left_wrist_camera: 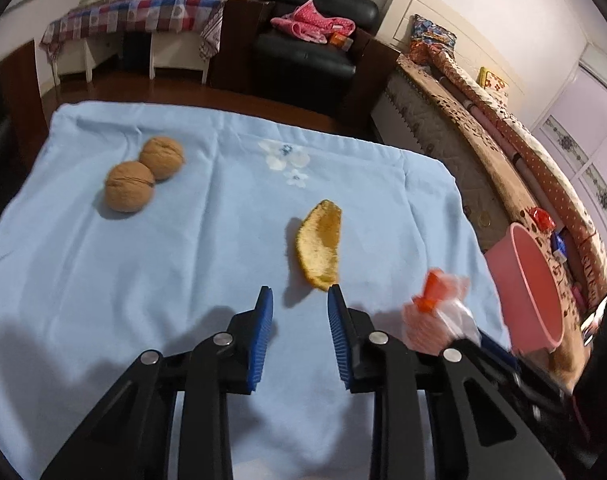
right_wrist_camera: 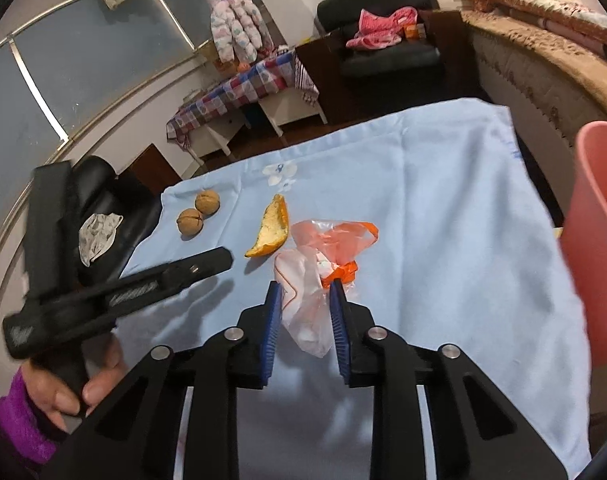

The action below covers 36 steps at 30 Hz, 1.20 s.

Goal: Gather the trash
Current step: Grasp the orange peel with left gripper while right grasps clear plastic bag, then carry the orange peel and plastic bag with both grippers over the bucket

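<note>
My right claw [right_wrist_camera: 305,292] clamps the plastic bag [right_wrist_camera: 303,292] mid-tabletop [right_wrist_camera: 443,200]; my left claw [left_wrist_camera: 299,294] gapes apart before the orange peel [left_wrist_camera: 319,248], bucket [right_wrist_camera: 595,240] beyond the right edge.

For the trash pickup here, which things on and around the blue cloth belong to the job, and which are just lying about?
Belongs to the job:
- orange peel
- plastic wrapper, between the right gripper pads
- pink bin
- left gripper, jaws apart near the peel

Just lying about:
- two walnuts, whole
- blue cloth
- black armchair with pink clothing
</note>
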Each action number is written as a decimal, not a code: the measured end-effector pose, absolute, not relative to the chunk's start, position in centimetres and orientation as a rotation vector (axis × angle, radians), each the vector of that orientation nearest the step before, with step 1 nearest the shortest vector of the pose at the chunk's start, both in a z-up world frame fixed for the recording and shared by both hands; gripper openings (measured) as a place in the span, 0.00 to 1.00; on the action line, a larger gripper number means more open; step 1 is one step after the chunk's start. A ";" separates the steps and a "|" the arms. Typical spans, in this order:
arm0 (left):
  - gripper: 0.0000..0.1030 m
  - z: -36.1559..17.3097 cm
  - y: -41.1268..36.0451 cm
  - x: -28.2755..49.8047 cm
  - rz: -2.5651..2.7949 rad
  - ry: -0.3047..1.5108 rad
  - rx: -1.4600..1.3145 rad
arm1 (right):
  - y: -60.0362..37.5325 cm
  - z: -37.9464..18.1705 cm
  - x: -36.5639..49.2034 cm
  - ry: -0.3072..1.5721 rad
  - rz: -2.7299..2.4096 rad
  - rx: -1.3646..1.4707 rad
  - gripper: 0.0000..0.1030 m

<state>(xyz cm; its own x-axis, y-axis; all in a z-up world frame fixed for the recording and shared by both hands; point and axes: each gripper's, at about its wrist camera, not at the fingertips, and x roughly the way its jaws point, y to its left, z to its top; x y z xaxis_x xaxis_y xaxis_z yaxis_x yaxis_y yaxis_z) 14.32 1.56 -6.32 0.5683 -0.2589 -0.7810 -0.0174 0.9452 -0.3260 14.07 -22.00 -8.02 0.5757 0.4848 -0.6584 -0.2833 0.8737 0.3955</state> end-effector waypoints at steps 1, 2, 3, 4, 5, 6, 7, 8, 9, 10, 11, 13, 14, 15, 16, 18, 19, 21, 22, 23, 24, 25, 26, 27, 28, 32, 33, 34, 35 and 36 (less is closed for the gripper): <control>0.27 -6.4 1.3 14.6 -0.136 0.959 -0.324 | -22.3 -7.9 13.7 0.838 0.453 0.256 0.24; 0.27 -6.4 1.2 14.9 -0.128 0.957 -0.330 | -22.6 -7.8 13.3 0.831 0.453 0.253 0.24; 0.27 -6.5 0.9 15.2 -0.113 0.956 -0.334 | -22.8 -7.7 13.0 0.825 0.452 0.250 0.24; 0.27 -6.7 0.7 15.5 -0.103 0.956 -0.333 | -22.9 -7.6 12.8 0.820 0.451 0.247 0.24; 0.27 -6.8 0.5 15.8 -0.092 0.955 -0.331 | -23.1 -7.6 12.6 0.810 0.451 0.238 0.24; 0.27 -7.0 0.2 16.1 -0.077 0.956 -0.323 | -23.2 -7.6 12.4 0.806 0.450 0.235 0.24; 0.27 -7.4 -0.1 16.3 -0.063 0.960 -0.311 | -23.5 -7.6 12.2 0.801 0.449 0.233 0.24; 0.27 -7.7 -0.4 16.5 -0.053 0.968 -0.301 | -23.8 -7.6 12.1 0.799 0.449 0.237 0.24; 0.27 -8.1 -0.7 16.6 -0.046 0.977 -0.294 | -23.9 -7.7 12.0 0.800 0.448 0.241 0.24; 0.27 -8.1 -0.9 16.6 -0.040 0.969 -0.286 | -24.1 -7.8 12.0 0.803 0.447 0.246 0.24; 0.27 -8.1 -1.2 16.5 -0.035 0.963 -0.264 | -24.3 -7.9 12.0 0.806 0.445 0.250 0.24; 0.23 -8.2 -1.6 16.4 -0.032 0.959 -0.245 | -24.8 -8.2 11.9 0.818 0.445 0.267 0.24; 0.21 -8.2 -1.7 16.5 -0.033 0.960 -0.247 | -24.9 -8.4 12.0 0.824 0.447 0.278 0.24; 0.13 -8.2 -1.7 16.5 -0.035 0.960 -0.249 | -25.2 -8.6 12.1 0.834 0.452 0.296 0.24; 0.09 -8.3 -1.8 16.6 -0.039 0.962 -0.249 | -25.2 -8.7 12.0 0.837 0.454 0.301 0.24; 0.07 -8.3 -2.0 16.6 -0.034 0.954 -0.228 | -25.2 -8.7 12.0 0.836 0.456 0.300 0.24; 0.06 -8.2 -2.2 16.6 -0.033 0.948 -0.212 | -25.2 -8.7 12.0 0.836 0.456 0.301 0.24; 0.05 -8.1 -2.5 16.5 -0.035 0.942 -0.194 | -25.2 -8.7 11.9 0.832 0.458 0.301 0.24; 0.04 -8.1 -2.4 16.4 -0.038 0.941 -0.196 | -25.2 -8.6 11.8 0.829 0.459 0.301 0.24; 0.04 -7.9 -2.3 16.3 -0.041 0.940 -0.200 | -25.3 -8.6 11.7 0.825 0.459 0.302 0.24; 0.03 -7.8 -2.3 16.2 -0.043 0.938 -0.204 | -25.4 -8.5 11.6 0.822 0.458 0.302 0.24; 0.03 -7.5 -2.3 16.0 -0.045 0.934 -0.206 | -25.4 -8.4 11.5 0.817 0.457 0.303 0.24; 0.03 -7.3 -2.1 15.8 -0.047 0.931 -0.208 | -25.5 -8.3 11.4 0.814 0.456 0.303 0.24; 0.03 -7.0 -2.1 15.6 -0.050 0.927 -0.212 | -25.6 -8.2 11.3 0.810 0.454 0.303 0.24; 0.03 -6.6 -2.1 15.3 -0.055 0.921 -0.217 | -25.6 -8.0 11.1 0.805 0.452 0.304 0.24; 0.03 -5.1 -2.6 14.1 -0.084 0.904 -0.223 | -26.2 -7.5 10.6 0.783 0.445 0.309 0.24; 0.03 -4.7 -2.9 13.9 -0.095 0.898 -0.220 | -26.3 -7.3 10.5 0.778 0.443 0.310 0.24; 0.03 -4.4 -3.2 13.6 -0.105 0.893 -0.218 | -26.5 -7.0 10.4 0.769 0.439 0.309 0.24; 0.03 -3.9 -3.6 13.4 -0.119 0.885 -0.214 | -26.9 -6.7 10.3 0.757 0.430 0.310 0.24; 0.03 -3.6 -3.9 13.2 -0.128 0.881 -0.212 | -27.2 -6.6 10.2 0.750 0.425 0.312 0.24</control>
<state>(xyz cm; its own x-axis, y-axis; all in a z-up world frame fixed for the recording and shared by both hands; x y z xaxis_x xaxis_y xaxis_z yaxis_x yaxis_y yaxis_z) 13.23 -3.85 -3.56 0.6309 -0.1977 -0.7502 0.0240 0.9715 -0.2358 10.22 -27.16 -6.56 0.6540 0.4766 -0.5874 -0.2588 0.8707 0.4183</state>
